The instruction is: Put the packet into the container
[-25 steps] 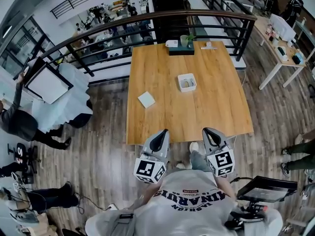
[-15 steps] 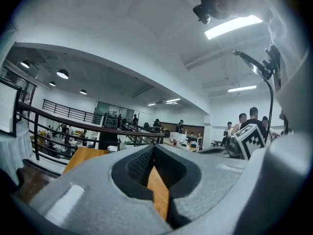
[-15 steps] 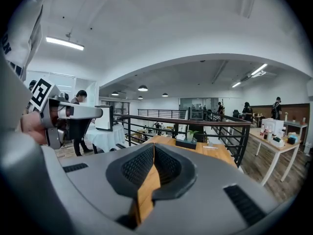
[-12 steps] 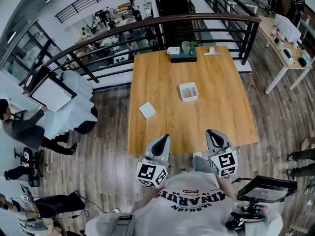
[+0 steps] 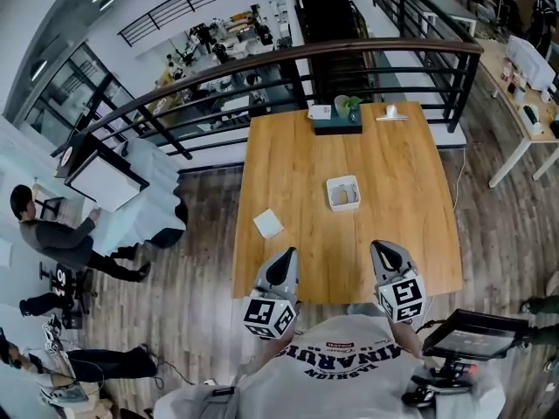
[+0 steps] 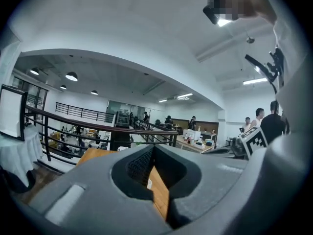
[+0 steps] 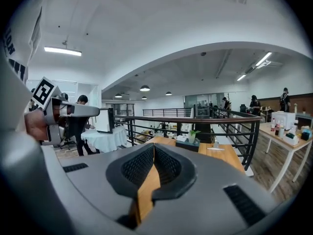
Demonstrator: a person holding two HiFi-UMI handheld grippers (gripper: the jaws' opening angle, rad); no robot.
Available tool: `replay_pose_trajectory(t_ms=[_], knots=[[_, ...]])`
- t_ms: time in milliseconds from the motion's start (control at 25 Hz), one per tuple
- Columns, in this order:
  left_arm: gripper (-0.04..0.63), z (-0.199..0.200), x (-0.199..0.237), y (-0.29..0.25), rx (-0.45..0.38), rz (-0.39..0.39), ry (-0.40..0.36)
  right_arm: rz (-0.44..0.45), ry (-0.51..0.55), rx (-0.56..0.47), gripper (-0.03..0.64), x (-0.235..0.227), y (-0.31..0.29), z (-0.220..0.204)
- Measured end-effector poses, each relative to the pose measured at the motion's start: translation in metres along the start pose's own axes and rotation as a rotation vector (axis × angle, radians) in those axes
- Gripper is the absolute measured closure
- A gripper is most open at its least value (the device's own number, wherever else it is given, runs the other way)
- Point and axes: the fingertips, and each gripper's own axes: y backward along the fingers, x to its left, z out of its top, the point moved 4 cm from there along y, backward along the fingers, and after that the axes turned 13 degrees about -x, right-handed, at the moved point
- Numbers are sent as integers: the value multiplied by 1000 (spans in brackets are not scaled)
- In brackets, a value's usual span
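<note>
Head view first: the person had closed in on the table (image 5: 410, 208), whose near edge sat lower in the picture than a second ago. Both tools now reached over that edge. The left gripper (image 5: 285, 258) and the right gripper (image 5: 384, 251) were side by side, apart from each other, and carrying nothing. The packet (image 5: 269, 223), a flat white square, lay on the wood just ahead of the left gripper and had not been touched. The container (image 5: 343, 192), a small white tub, stood further in towards the middle, apart from the packet. Neither had shifted on the table; only the approach had changed.

Left gripper view: jaws clenched together at the tips, nothing between them, with a sliver of tabletop showing through the notch below.

Right gripper view: the same story, pads pressed together and empty, the table stretching off to the railing (image 7: 195, 117).

My read: the task hadn't really started. The walk-up looked nearly done, and the left jaws would need to open before any pick.
</note>
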Motion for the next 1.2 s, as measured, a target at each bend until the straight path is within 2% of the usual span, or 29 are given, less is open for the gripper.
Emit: replay_pose_trajectory(t_ms=[360,680,960,1200], knots=[[592,-4,12,-66,25,96,-37,60,-31,14,607,-67,-51,-5],[592,-10,21,-112,60,103,-33,13,-42,56,607,-118,-70,-6],[592,-3,36,-122,44,69,-23,-25,-17,49,607,-116,-79,11],[592,12,43,-114,-19,20,-31,-62,-12,18,609,-92,-73,25]])
